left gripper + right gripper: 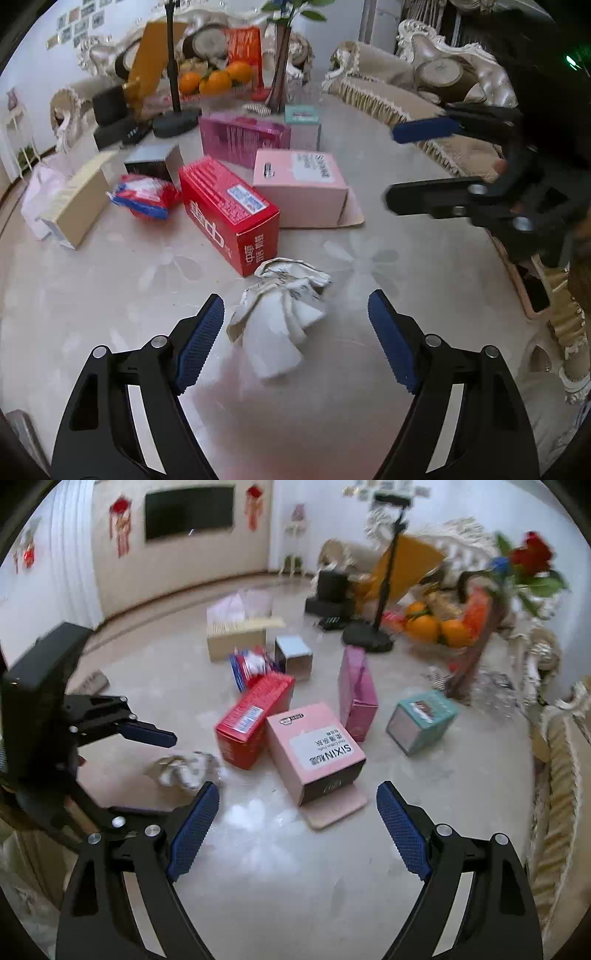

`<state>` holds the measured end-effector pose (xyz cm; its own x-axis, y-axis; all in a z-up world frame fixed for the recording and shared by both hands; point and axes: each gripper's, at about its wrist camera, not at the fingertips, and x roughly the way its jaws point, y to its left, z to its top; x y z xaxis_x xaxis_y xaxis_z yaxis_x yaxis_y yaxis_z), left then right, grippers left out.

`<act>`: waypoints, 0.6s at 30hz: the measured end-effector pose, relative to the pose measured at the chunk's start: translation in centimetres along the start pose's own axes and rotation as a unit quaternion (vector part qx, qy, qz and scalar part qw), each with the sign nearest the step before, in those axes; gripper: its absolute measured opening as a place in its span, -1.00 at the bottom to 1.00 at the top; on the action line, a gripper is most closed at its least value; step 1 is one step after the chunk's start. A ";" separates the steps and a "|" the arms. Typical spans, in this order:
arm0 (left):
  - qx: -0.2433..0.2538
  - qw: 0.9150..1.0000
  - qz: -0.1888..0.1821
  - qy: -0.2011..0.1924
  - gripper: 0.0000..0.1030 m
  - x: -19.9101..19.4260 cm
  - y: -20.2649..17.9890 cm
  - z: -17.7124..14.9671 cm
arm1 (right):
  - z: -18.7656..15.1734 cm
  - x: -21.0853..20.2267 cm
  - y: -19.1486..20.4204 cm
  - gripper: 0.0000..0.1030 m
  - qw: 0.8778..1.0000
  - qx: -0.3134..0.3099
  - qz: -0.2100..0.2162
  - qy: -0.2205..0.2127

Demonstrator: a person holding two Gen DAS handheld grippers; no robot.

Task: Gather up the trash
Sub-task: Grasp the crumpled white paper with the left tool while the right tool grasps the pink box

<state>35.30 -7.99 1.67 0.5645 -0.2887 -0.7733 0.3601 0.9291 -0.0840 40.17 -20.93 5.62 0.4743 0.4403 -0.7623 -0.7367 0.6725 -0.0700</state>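
**Fingers wide on both sides, paper wad dead ahead of the left one**

Fingers on the left gripper [295, 339] are spread wide and pinch nothing; the crumpled paper [280, 314] sits on the table [406, 332] right in the gap between them, a bit nearer the left pad. Its long axis seems to run roughly away from the camera, along the fingers, so closing across it looks like the easy grab. The left hand is clearly the nearer one.

The right gripper [297, 827] is spread and empty too. From its view the paper [184, 768] lies off to the left, past its left finger, while the pink box [314, 753] is straight ahead.

Stuff-wise: the wad is soft, creased white paper with some print on it, lumpy, and should squash easily. The pink box is smooth cardboard with a flap lying open on the table. The red box [229, 210] just behind the wad is glossy printed card, long and rectangular. The tabletop looks like polished pale stone, so light things could slide.
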 end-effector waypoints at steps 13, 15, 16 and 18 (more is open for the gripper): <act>-0.004 1.000 0.016 0.023 0.52 2.7 0.4 0.8 | 2.7 7.5 -1.1 0.61 0.997 -0.050 0.010 0.054; -0.018 1.000 0.007 0.011 0.52 2.5 0.7 0.7 | 2.7 8.1 -1.1 0.60 0.997 -0.039 0.021 0.059; -0.021 1.000 0.000 0.009 0.48 2.6 0.9 0.8 | 2.7 8.3 -1.0 0.57 0.998 -0.030 0.017 0.061; -0.017 1.000 -0.008 0.015 -0.05 2.7 0.9 0.7 | 2.6 8.4 -1.0 0.44 0.998 -0.006 0.008 0.064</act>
<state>37.63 -8.09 -0.03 0.5359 -0.2964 -0.7905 0.3422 0.9322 -0.1175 46.15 -16.32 0.93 0.3979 0.3704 -0.8393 -0.7498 0.6584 -0.0649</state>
